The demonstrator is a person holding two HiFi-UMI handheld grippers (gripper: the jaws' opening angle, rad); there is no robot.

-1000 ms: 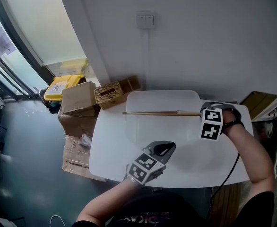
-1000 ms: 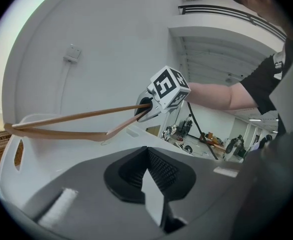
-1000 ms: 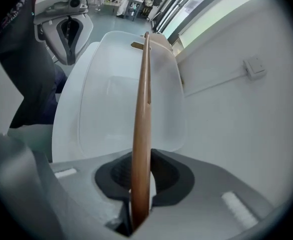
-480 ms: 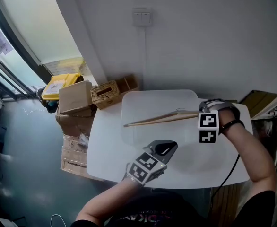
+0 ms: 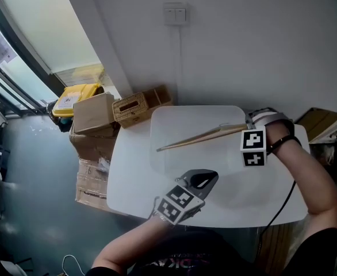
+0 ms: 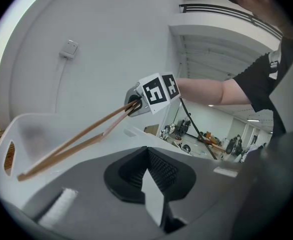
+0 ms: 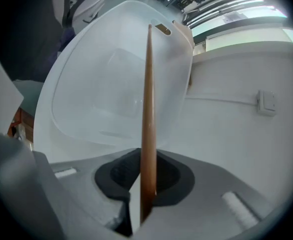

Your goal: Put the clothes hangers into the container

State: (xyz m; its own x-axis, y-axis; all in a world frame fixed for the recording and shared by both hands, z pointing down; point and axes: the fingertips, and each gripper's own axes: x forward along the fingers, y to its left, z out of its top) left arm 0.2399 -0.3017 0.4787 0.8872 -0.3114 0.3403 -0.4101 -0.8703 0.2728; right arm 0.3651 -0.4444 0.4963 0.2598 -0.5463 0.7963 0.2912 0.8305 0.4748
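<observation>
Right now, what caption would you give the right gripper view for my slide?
Right gripper clamps a wooden clothes hanger, seen edge-on, held out over the white plastic container.

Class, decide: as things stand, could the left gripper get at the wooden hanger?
Probably yes. The left gripper, holding nothing, sits at the container's near edge. The hanger, clamped in the right gripper, slants over the open container just beyond, with nothing between them.

Thin wooden hanger (image 5: 200,137) slanted across open white container (image 5: 163,119), free end lower, near left rim; container upright.
</observation>
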